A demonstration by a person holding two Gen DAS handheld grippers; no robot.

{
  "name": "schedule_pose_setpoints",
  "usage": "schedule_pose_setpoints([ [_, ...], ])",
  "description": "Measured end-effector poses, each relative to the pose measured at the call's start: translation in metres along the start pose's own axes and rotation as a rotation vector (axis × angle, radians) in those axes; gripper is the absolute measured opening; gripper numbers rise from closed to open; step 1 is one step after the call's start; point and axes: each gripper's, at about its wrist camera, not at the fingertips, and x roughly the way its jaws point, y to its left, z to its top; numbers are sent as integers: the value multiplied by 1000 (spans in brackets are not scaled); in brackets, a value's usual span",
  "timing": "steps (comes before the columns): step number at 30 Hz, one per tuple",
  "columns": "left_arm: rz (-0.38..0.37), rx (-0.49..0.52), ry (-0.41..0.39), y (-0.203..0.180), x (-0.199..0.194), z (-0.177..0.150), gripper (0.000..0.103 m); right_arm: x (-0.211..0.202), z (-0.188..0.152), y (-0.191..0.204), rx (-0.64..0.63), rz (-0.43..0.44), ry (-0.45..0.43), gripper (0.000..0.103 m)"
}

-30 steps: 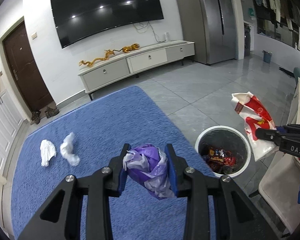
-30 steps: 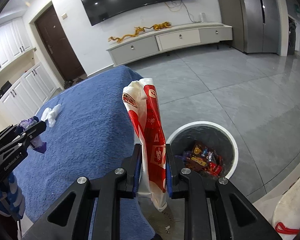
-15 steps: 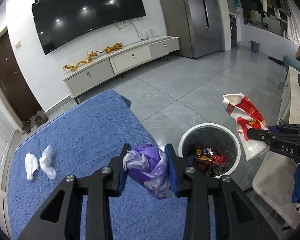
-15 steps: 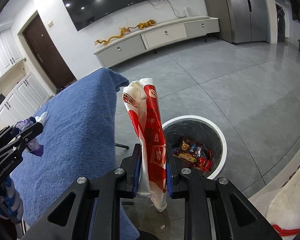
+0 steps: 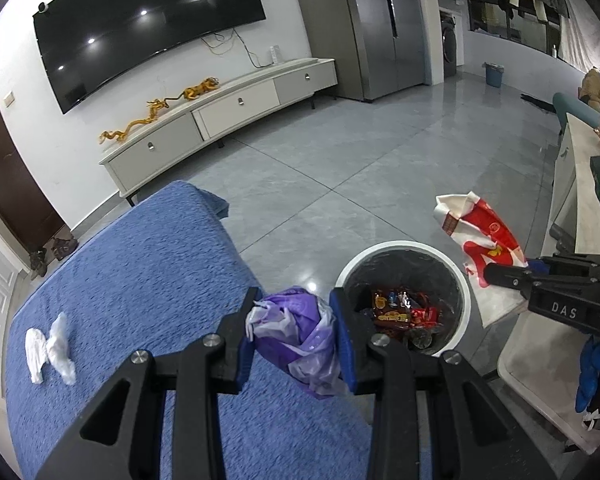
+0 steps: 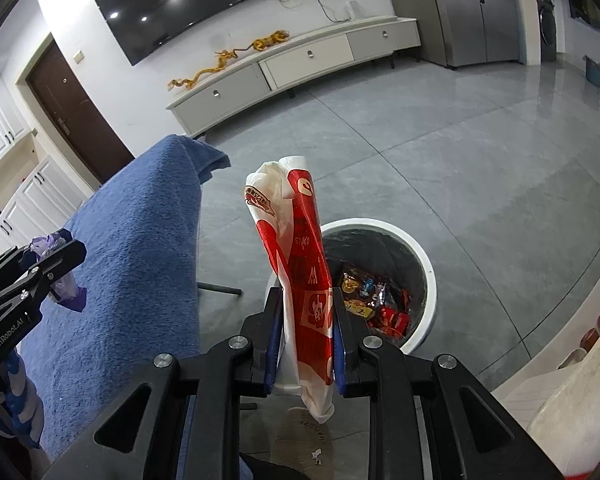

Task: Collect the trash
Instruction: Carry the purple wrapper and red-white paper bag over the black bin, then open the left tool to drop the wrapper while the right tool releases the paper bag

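Note:
My left gripper is shut on a crumpled purple plastic bag, held over the right edge of the blue-covered table, just left of the bin. My right gripper is shut on a red-and-white snack bag that stands upright between the pads, close to the bin's near-left rim. The white round trash bin stands on the floor with several colourful wrappers inside. In the left wrist view the right gripper with its red-and-white bag hangs right of the bin.
Two white crumpled tissues lie on the blue cloth at the left. A white TV cabinet stands by the far wall under a large screen. Grey tiled floor lies around the bin. A pale table or chair edge is at the right.
Both grippers have moved toward the bin with their bags held; the bin now appears larger and closer in both views. The tissues have slid farther left in the left wrist view.

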Motion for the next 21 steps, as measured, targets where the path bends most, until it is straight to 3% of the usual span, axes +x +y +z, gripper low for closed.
schedule_pose_setpoints([
  [21, -143, -13, 132, -47, 97, 48, 35, 53, 23, -46, 104, -44, 64, 23],
])
